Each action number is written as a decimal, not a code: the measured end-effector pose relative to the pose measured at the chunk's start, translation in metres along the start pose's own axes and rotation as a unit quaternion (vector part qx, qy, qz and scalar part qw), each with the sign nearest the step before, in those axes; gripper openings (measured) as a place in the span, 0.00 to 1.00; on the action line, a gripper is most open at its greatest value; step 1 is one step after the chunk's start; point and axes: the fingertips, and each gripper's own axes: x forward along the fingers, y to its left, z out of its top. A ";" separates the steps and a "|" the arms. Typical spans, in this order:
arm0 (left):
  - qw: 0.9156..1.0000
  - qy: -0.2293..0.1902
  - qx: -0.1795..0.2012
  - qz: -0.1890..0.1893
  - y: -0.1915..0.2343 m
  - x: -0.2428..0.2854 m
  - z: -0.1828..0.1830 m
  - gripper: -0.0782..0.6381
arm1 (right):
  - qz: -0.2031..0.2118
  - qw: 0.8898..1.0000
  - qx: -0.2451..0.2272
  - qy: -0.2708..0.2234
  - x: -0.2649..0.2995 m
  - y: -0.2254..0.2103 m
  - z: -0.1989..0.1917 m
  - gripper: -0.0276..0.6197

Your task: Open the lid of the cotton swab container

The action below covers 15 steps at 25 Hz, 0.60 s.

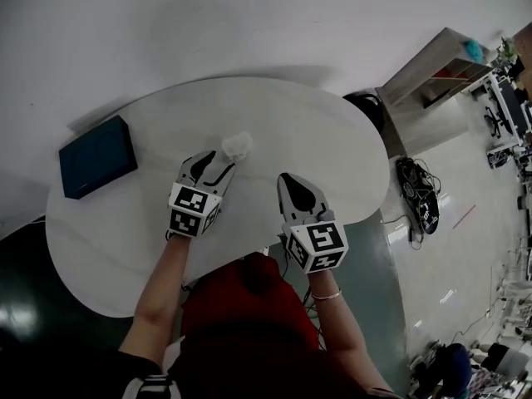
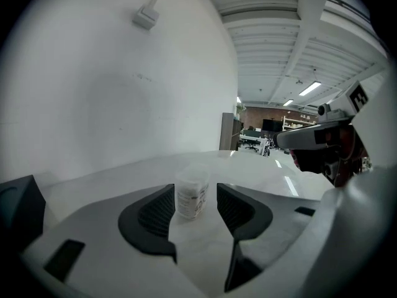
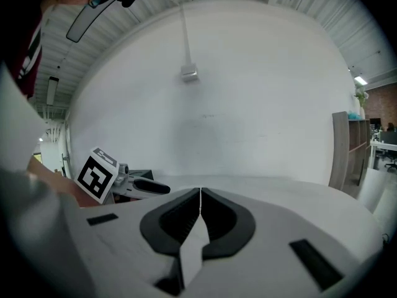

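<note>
A small clear plastic cotton swab container [image 1: 237, 146] with its lid on stands upright on the white round table [image 1: 116, 239]. My left gripper [image 1: 218, 160] is just in front of it, open. In the left gripper view the container [image 2: 191, 197] stands in the gap at the jaw tips of that gripper [image 2: 195, 190], and the pads do not press on it. My right gripper [image 1: 284, 179] hovers over the table to the right, shut with nothing between its jaws [image 3: 200, 192]. It is apart from the container.
A dark blue box [image 1: 97, 156] lies at the table's left edge. A white wall runs behind the table. On the floor to the right lie cables [image 1: 418, 196], beside a wooden shelf [image 1: 432, 69]. The person's red top [image 1: 249, 306] is close to the table's near edge.
</note>
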 end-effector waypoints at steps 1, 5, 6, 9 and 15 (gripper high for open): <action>1.000 0.002 0.001 0.002 0.001 0.004 -0.001 0.38 | 0.005 1.000 -0.001 0.002 0.003 -0.003 0.000 0.07; 0.999 0.031 0.016 0.008 0.005 0.014 -0.015 0.45 | 0.025 1.000 0.005 0.012 0.013 -0.011 -0.004 0.07; 0.999 0.037 0.019 0.010 0.005 0.016 -0.018 0.45 | 0.030 0.999 0.006 0.014 0.015 -0.013 -0.005 0.07; 0.999 0.045 0.020 0.014 0.009 0.025 -0.021 0.46 | 0.042 0.999 0.007 0.021 0.024 -0.020 -0.006 0.07; 0.998 0.054 0.022 0.021 0.013 0.035 -0.021 0.47 | 0.062 0.998 0.006 0.032 0.039 -0.028 -0.009 0.07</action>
